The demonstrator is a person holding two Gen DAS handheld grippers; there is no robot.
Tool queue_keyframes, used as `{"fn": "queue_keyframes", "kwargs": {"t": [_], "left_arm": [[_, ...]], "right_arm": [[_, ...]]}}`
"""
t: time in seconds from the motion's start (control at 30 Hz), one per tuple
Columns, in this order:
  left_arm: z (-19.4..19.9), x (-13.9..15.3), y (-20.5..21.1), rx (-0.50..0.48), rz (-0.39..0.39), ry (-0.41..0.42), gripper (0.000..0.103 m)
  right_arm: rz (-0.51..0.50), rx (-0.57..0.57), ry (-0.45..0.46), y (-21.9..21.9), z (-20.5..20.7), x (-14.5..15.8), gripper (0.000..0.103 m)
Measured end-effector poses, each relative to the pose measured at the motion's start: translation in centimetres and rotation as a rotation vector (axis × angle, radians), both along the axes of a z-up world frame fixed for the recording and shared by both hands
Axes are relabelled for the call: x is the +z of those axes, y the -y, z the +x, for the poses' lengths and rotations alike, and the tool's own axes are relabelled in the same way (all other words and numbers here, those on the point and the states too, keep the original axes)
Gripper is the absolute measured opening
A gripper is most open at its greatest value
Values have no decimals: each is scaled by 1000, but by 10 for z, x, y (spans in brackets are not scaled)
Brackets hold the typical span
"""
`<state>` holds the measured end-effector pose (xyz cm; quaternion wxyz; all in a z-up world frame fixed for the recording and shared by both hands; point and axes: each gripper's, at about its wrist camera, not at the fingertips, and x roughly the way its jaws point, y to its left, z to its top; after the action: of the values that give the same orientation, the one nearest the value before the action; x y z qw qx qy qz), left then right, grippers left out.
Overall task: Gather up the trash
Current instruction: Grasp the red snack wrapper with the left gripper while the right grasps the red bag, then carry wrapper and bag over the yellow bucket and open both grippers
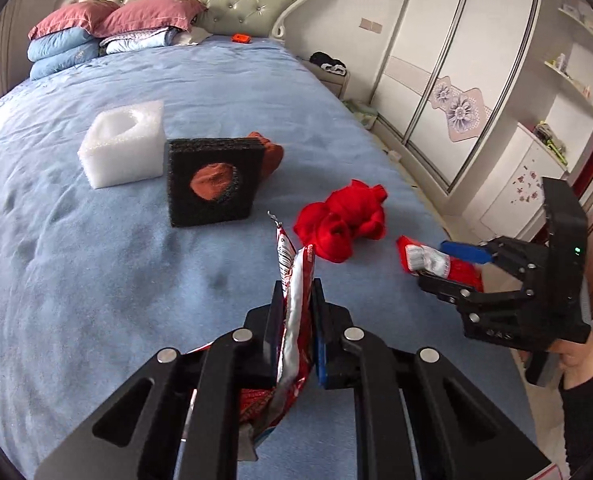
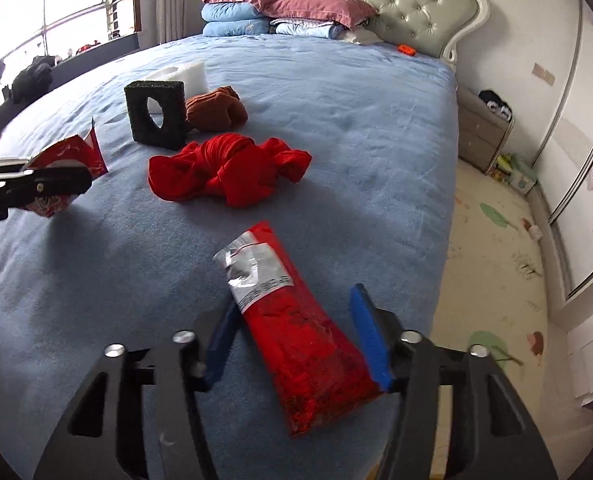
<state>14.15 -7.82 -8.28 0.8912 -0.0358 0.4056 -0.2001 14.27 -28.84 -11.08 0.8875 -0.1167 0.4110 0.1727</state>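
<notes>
My left gripper (image 1: pixel 298 286) is shut on a crumpled red and silver snack wrapper (image 1: pixel 286 248), which sticks up between its pads above the blue bed (image 1: pixel 96 260). A red foil packet (image 2: pixel 296 340) with a silver label lies near the bed's right edge. My right gripper (image 2: pixel 294 298) straddles it, and the blue pads touch both of its long sides. In the left wrist view the right gripper (image 1: pixel 434 264) comes in from the right, held by a hand (image 1: pixel 576 364). In the right wrist view the left gripper (image 2: pixel 84 178) holds the wrapper (image 2: pixel 76 152) at the far left.
A black foam block (image 1: pixel 212 182) with a round hole stands mid-bed, beside a white foam block (image 1: pixel 124 144). A brown cloth (image 2: pixel 216 110) and a bunched red cloth (image 2: pixel 232 170) lie near them. Pillows (image 2: pixel 288 4) are stacked at the headboard. The floor (image 2: pixel 496 260) and a wardrobe (image 1: pixel 456 80) lie to the right.
</notes>
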Motion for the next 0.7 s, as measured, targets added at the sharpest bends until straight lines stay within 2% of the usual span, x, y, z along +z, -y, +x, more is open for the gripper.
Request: {"fn": "queue_keyframes", "kwargs": {"t": [0.03, 0.13, 0.33, 0.53, 0.7], "left_arm": [[-2, 2, 3, -6, -3, 1, 13], [-10, 5, 10, -33, -32, -2, 13], [-27, 19, 38, -111, -42, 22, 13], [-52, 27, 89, -240, -74, 22, 13], [-73, 23, 154, -362, -68, -2, 13]], "right_arm": [[26, -18, 0, 4, 0, 2, 35], [34, -46, 27, 10, -5, 6, 30], [107, -54, 124, 21, -46, 31, 29], [122, -74, 227, 49, -109, 59, 29], [125, -186, 251, 97, -160, 59, 29]]}}
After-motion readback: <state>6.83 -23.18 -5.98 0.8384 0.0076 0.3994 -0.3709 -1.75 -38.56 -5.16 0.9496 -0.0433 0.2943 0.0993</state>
